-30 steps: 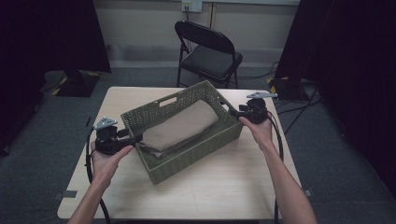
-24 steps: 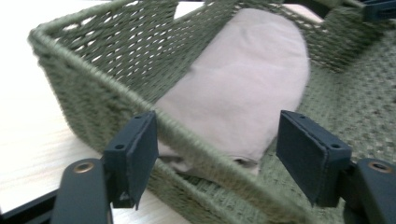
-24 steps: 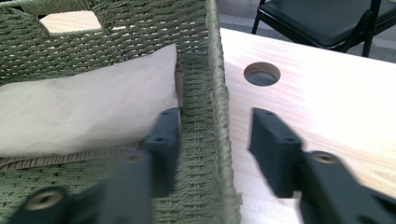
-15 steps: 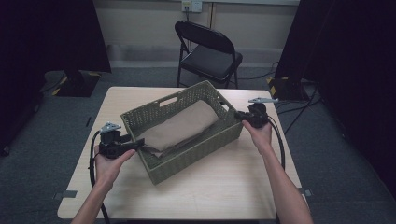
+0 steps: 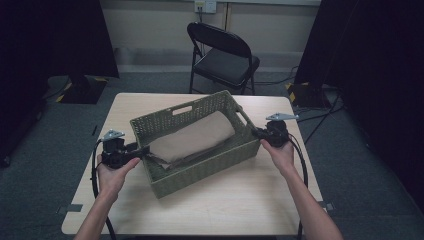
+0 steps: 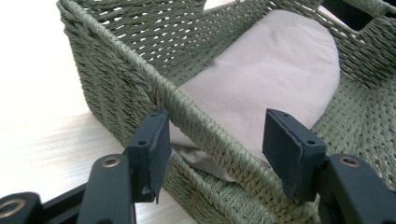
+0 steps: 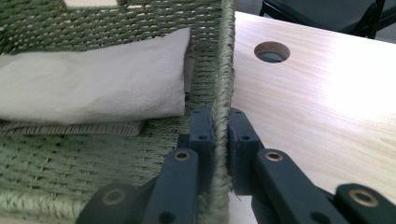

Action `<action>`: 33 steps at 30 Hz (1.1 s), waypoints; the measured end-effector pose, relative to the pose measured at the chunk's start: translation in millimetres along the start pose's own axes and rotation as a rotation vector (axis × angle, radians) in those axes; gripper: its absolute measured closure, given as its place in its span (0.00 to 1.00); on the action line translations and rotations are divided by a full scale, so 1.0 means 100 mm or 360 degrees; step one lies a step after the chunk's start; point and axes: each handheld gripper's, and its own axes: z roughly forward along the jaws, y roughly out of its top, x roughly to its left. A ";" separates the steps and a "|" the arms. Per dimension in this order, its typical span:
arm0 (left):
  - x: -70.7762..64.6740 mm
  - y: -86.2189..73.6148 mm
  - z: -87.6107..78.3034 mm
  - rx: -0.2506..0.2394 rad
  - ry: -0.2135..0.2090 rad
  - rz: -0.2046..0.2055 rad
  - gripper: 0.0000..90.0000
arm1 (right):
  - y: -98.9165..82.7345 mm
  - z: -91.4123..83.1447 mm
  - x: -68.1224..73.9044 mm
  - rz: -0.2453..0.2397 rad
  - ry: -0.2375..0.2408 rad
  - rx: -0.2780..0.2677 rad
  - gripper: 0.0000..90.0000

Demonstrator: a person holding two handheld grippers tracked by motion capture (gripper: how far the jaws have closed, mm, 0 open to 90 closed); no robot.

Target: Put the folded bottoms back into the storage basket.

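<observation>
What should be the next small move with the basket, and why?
Probably close the left gripper on the basket rim. Its jaws, just closing, straddle the rim without pressing it, while the right gripper already clamps the opposite rim, so lifting now would be one-sided.

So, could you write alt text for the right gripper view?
The right gripper is shut on the rim of a green woven basket. A folded beige cloth lies inside the basket, and a pale wooden table lies beside it.

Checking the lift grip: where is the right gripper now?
High view, right side: the right gripper is shut on the green basket rim, near the table's right edge.
</observation>
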 end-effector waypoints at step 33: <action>0.13 0.08 0.05 0.0020 0.0043 0.0060 0.57 | 0.18 0.12 0.01 0.0023 0.0133 -0.0036 0.81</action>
